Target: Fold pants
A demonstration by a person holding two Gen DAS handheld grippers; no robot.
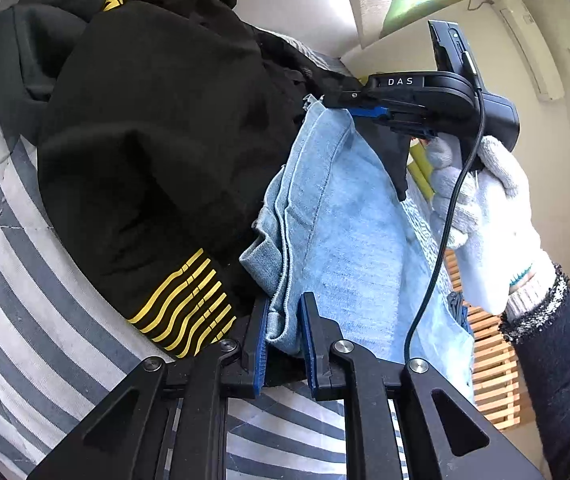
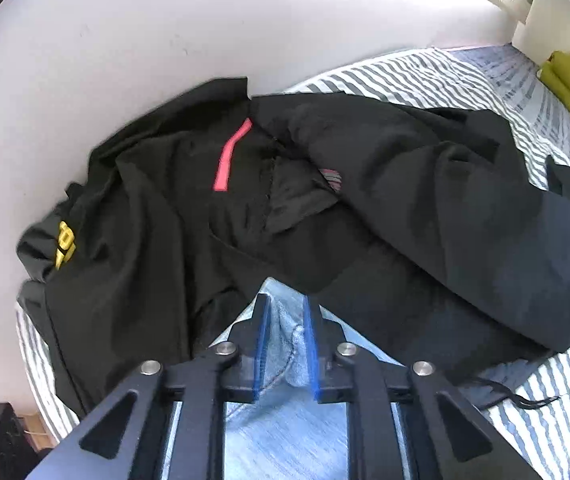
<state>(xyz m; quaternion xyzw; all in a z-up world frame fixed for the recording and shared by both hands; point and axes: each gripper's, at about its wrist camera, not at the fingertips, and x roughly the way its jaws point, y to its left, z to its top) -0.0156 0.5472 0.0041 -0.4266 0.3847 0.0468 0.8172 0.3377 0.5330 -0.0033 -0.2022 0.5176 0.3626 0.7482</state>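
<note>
1. Judging from how the cloth hangs, the fold is at an early stage: the light blue denim pants (image 1: 349,216) are held up at two points and no finished crease or stacked layer shows.
2. Left tongs (image 1: 285,336) stand narrow, their blue pads pinching a bunched hem or edge of the denim.
3. Right tongs (image 2: 287,340) are likewise narrow and clamped on a fold of the same denim; in the left wrist view they grip the cloth's upper edge, carried by a hand in a white knit glove (image 1: 481,216).
4. The pants hang stretched between the two grips, above a bed with a grey-and-white striped cover (image 1: 25,280), and lie partly against a heap of black garments (image 2: 365,200).
5. Still to do, by my reading: pull the denim clear of the heap, spread it flat on the bed, bring leg onto leg and then double it over.
6. The denim is pale and washed, with stitched seams running down it and a thick rolled edge; it looks soft and rumpled, with several layers gathered near the left grip.
7. One black garment with yellow wavy stripes (image 1: 189,312) lies just beside the denim, touching it.
</note>
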